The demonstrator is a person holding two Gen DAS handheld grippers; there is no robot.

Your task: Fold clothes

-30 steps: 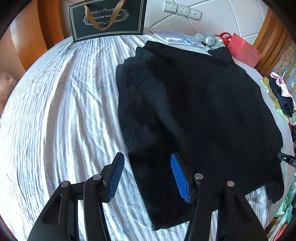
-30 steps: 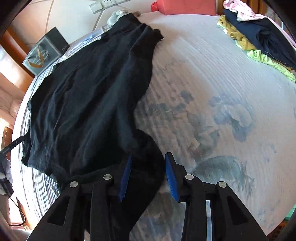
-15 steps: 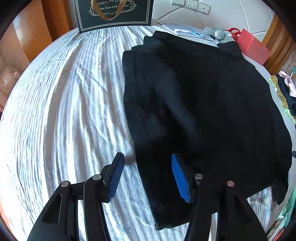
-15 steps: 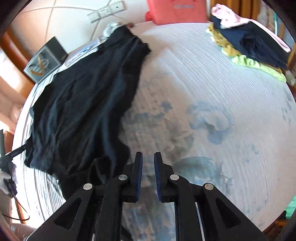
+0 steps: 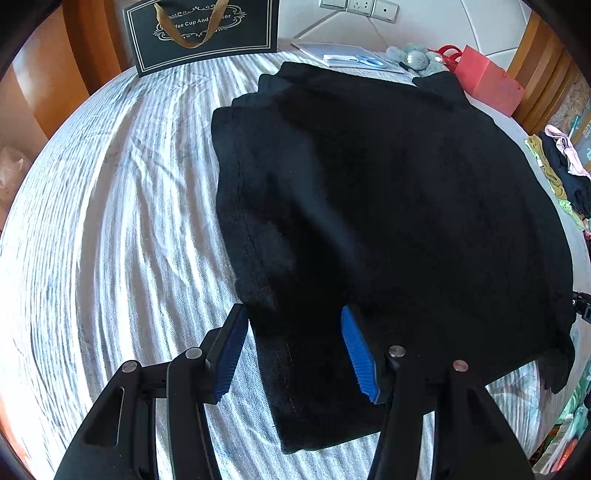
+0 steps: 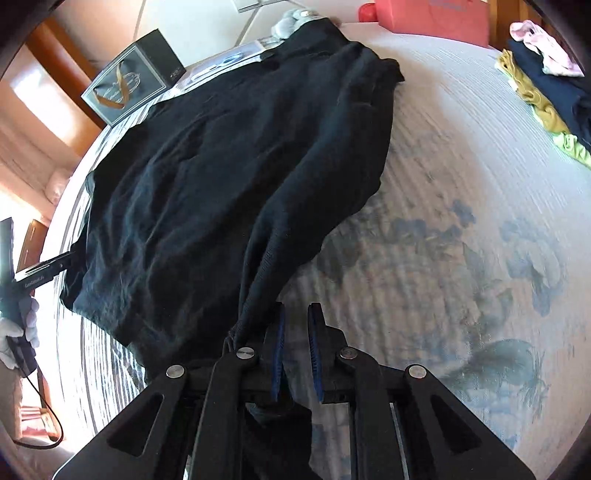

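Note:
A black garment (image 5: pixel 369 203) lies spread on the striped bed sheet (image 5: pixel 110 221). My left gripper (image 5: pixel 293 350) hangs open over its near left hem. One blue pad stands at the cloth's edge and the other over the cloth. In the right wrist view the same garment (image 6: pixel 221 184) runs taut from the bed up to my right gripper (image 6: pixel 295 332). That gripper is shut on a bunched corner, and cloth shows between the fingers near their base. The left gripper (image 6: pixel 40 273) appears there at the far left edge, held by a gloved hand (image 6: pixel 14 332).
A black gift bag (image 5: pixel 203 33) stands at the head of the bed, with papers (image 5: pixel 347 59), a grey plush toy (image 5: pixel 417 57) and a red bag (image 5: pixel 487 85) beside it. A pile of clothes (image 6: pixel 546 85) lies on the bed's right side.
The right jaws closed from open to nearly together on the garment's corner, and the cloth now stretches taut toward them. The garment's hem has come between the left fingers.

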